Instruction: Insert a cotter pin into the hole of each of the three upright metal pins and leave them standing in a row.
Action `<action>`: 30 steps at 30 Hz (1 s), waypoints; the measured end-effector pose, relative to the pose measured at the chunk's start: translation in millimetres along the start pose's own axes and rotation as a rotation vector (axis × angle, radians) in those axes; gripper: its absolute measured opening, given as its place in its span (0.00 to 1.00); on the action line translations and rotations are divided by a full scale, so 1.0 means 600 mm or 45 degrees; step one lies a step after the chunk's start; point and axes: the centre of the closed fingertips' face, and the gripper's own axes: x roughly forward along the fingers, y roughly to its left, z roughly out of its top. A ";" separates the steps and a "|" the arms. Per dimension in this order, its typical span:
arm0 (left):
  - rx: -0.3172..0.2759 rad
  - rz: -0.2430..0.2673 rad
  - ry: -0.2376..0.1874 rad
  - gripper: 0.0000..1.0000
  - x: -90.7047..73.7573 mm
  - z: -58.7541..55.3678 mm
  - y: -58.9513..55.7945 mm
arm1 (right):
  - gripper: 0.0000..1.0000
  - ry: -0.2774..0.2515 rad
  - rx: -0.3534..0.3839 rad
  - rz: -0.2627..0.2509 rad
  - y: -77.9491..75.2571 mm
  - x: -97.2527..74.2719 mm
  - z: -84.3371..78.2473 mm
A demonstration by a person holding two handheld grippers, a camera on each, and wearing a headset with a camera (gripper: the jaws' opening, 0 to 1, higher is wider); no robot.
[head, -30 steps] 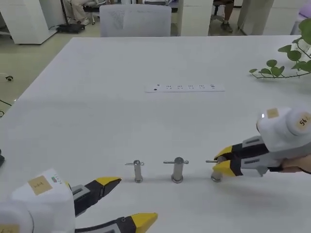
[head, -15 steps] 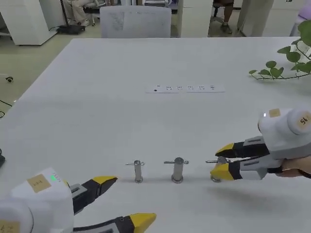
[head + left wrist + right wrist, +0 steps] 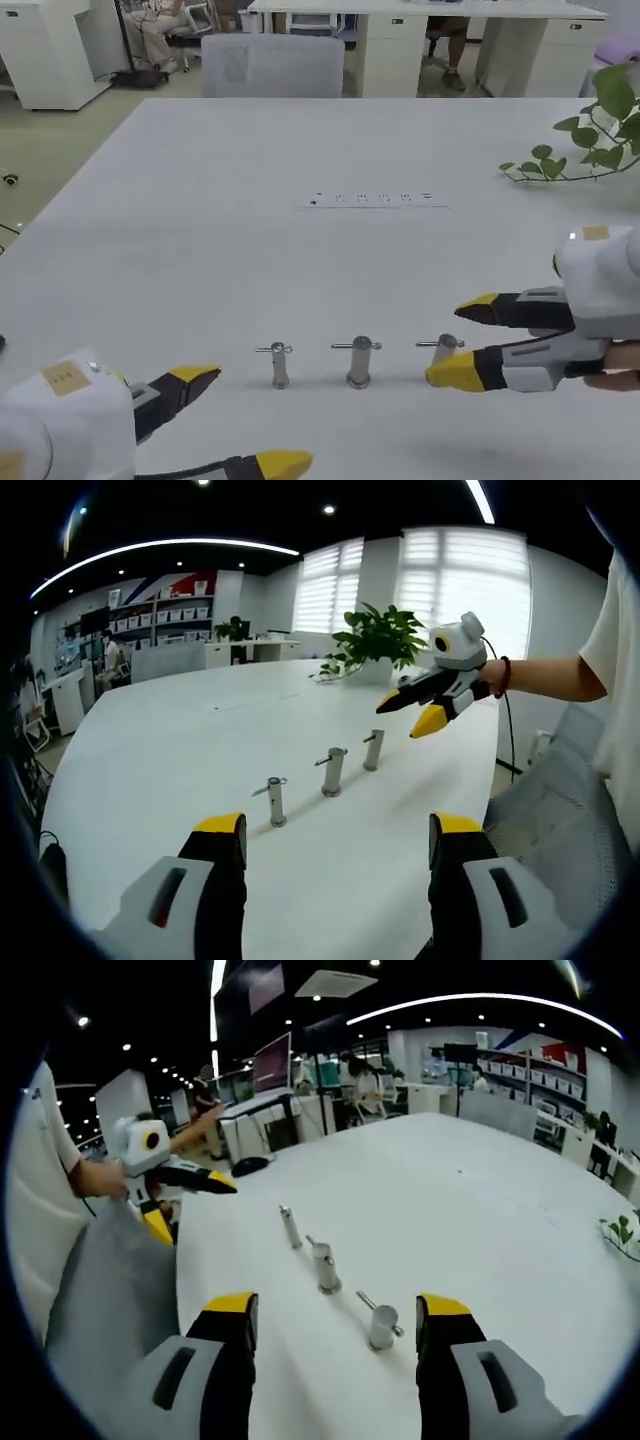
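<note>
Three upright metal pins stand in a row on the white table: a left pin (image 3: 280, 364), a middle pin (image 3: 359, 361) and a right pin (image 3: 445, 352), each with a cotter pin through its top. The same row appears as left pin (image 3: 275, 801), middle pin (image 3: 332, 771) and right pin (image 3: 372, 750), and in the right gripper view as right pin (image 3: 381, 1325), middle pin (image 3: 324, 1265) and left pin (image 3: 290, 1227). My right gripper (image 3: 462, 336) stands open just right of the right pin, holding nothing. My left gripper (image 3: 235, 420) is open at the near left, apart from the pins.
A white power strip (image 3: 372, 201) lies across the middle of the table. A green plant (image 3: 590, 130) sits at the far right edge. A grey chair (image 3: 272, 66) stands behind the table's far side, with desks and a seated person beyond.
My right gripper has opened and drawn back to the right, off the right pin, which stays standing with its cotter pin in. The head camera has tilted, shifting the whole picture.
</note>
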 end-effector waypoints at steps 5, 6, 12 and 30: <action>-0.012 0.017 0.005 0.81 -0.014 0.002 0.008 | 0.74 -0.007 0.045 -0.043 0.019 -0.019 -0.003; -0.019 0.021 0.005 0.82 -0.017 0.002 0.010 | 0.75 -0.014 0.052 -0.046 0.022 -0.022 -0.003; -0.033 0.051 -0.022 0.86 -0.036 0.008 0.016 | 0.82 -0.024 0.080 -0.097 0.036 -0.038 -0.014; -0.033 0.101 0.017 0.99 -0.062 -0.008 0.018 | 1.00 -0.053 0.156 -0.164 0.060 -0.069 -0.050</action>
